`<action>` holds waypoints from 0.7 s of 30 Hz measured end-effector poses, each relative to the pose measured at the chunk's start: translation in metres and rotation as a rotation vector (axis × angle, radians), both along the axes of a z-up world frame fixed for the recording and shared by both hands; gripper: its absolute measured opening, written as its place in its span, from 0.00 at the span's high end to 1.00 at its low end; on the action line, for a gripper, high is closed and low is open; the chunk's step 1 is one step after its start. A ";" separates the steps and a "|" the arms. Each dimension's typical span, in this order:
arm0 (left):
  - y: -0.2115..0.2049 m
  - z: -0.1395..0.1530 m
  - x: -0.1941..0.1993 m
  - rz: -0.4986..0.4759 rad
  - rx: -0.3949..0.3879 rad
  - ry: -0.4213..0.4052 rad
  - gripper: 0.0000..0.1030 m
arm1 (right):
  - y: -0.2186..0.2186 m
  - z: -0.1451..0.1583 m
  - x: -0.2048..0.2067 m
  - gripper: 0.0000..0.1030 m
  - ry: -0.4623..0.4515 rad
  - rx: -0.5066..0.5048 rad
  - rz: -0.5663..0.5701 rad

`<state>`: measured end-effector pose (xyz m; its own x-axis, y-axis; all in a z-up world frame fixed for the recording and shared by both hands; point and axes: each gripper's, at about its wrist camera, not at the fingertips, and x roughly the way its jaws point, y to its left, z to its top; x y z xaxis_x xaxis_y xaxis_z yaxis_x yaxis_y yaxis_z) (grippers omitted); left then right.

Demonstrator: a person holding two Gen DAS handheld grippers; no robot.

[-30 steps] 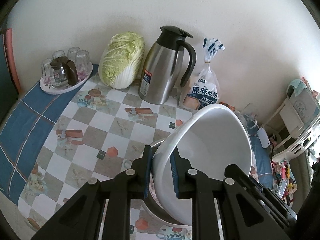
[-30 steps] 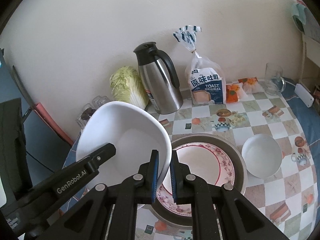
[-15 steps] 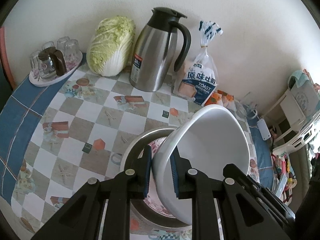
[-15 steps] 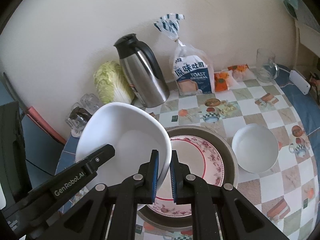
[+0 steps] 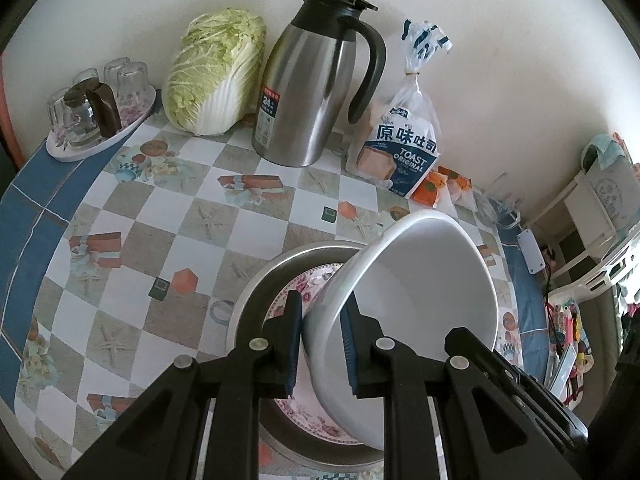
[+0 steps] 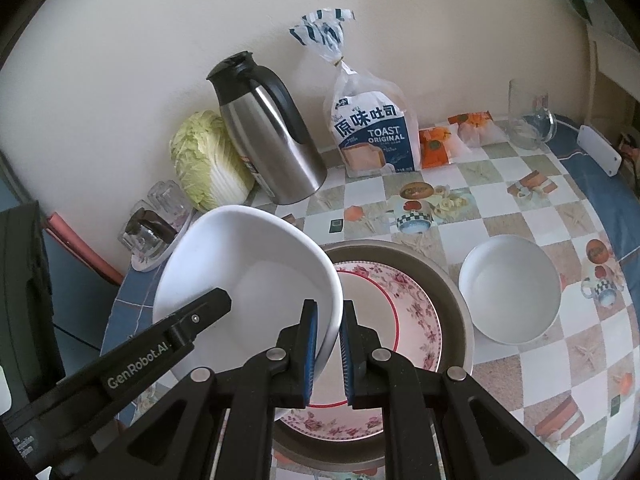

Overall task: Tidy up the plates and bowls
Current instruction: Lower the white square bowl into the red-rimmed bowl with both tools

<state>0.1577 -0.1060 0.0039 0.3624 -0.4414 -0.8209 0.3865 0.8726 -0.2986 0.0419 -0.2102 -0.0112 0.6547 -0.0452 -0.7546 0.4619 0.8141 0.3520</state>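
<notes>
Checkered counter point(image 6: 500, 208) along the wall, crowded with steel thermos point(image 5: 316, 92), toast bag point(image 6: 370, 128), cabbage point(image 5: 212, 80). Metal basin point(image 6: 448, 280) holding floral plate point(image 6: 404, 312). Large white bowl point(image 6: 256, 268) tilted above it, gripped on opposite rims: left gripper point(image 5: 320, 344) jaws and right gripper point(image 6: 328, 354) jaws both clamped on it. Smaller white bowl point(image 6: 510, 292) just beside the basin. Risk: uneven lowering could twist the rim loose and chip the plate.

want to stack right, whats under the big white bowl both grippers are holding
Under the large white bowl sits a floral plate inside a metal pan. The bowl covers the plate's left part, so anything there stays hidden.
</notes>
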 end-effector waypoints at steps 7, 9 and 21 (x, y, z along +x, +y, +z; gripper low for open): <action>-0.008 -0.009 0.001 -0.019 0.010 0.019 0.82 | -0.009 -0.009 0.000 0.88 0.011 0.016 -0.020; -0.010 -0.011 0.002 -0.022 0.014 0.025 0.82 | -0.012 -0.012 0.000 0.88 0.015 0.024 -0.025; -0.024 -0.024 0.001 -0.056 0.065 0.062 0.82 | -0.020 -0.021 0.000 0.88 0.047 0.040 -0.046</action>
<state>0.1585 -0.1298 -0.0203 0.2864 -0.4045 -0.8685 0.4177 0.8686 -0.2668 0.0421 -0.2307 -0.0323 0.6163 -0.0437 -0.7863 0.5153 0.7774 0.3608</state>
